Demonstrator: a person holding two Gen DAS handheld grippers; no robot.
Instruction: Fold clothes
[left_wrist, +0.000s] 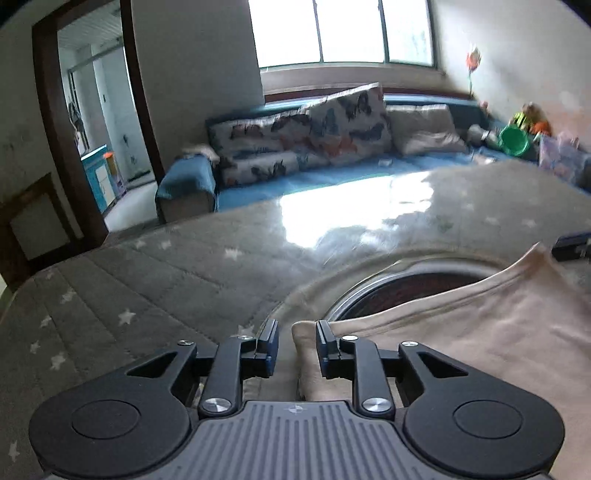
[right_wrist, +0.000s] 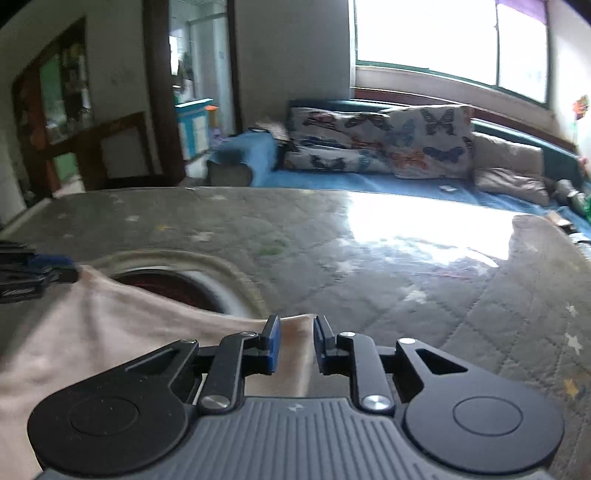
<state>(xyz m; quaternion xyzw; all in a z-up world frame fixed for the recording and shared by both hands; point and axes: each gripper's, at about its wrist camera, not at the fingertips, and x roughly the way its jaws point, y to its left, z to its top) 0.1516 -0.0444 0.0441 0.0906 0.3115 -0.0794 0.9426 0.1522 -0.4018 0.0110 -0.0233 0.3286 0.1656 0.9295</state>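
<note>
The beige garment (left_wrist: 461, 339) is running off the right and bottom edges of the left wrist view, and the left gripper's body is hiding its near corner. Beyond the garment, the dark round opening (left_wrist: 406, 288) is showing only in part behind the cloth. The toys (left_wrist: 524, 125) beyond the garment are blurring past recognition.

I am viewing a home living room: sofa (left_wrist: 332, 173) bearing butterfly cushions (right_wrist: 428, 136), window (left_wrist: 343, 33), star-quilted table (left_wrist: 147, 280).
</note>
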